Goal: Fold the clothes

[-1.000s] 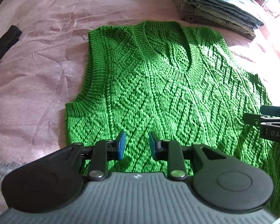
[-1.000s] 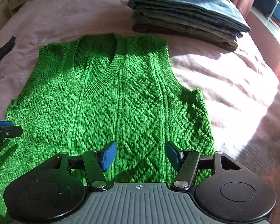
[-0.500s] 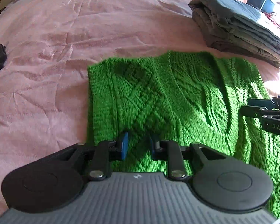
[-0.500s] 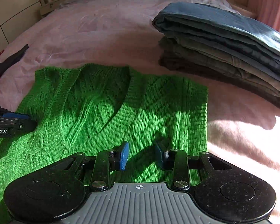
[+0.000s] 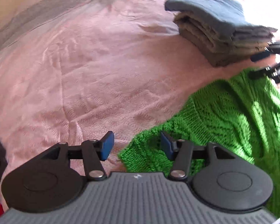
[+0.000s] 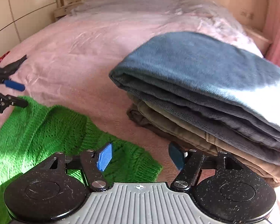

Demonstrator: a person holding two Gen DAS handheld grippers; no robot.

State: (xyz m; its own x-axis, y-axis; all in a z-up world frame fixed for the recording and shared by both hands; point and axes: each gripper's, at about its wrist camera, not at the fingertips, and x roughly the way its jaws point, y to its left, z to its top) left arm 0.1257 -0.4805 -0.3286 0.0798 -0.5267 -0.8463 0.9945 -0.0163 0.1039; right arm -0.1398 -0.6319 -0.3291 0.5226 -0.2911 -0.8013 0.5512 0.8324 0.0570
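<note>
Now that both sets of jaws have just been opening, you look to be at the release that ends a fold of the green knitted vest.

In the left wrist view, your left gripper (image 5: 135,145) stands released, its blue pads apart with nothing pressed between them; a corner of the green knitted vest (image 5: 224,115) lies under and just beside the right-hand pad, flat on the pink bedspread (image 5: 84,65). The right gripper shows blurred at the far edge of the vest, in front of the stack of folded clothes (image 5: 214,33).

In the right wrist view, your right gripper (image 6: 140,156) is likewise let go: the other corner of the vest sits below its left pad, bare bedspread under the gap, and the stack of folded clothes lies just beside its right pad.

The vest lies on the bed, near that stack. Whether the fold lies square I cannot tell; the frames are smeared. Next, I judge you need to clear both grippers from the knit without snagging its open stitches, then take fresh hold for the next fold or for the lift onto the stack.
</note>
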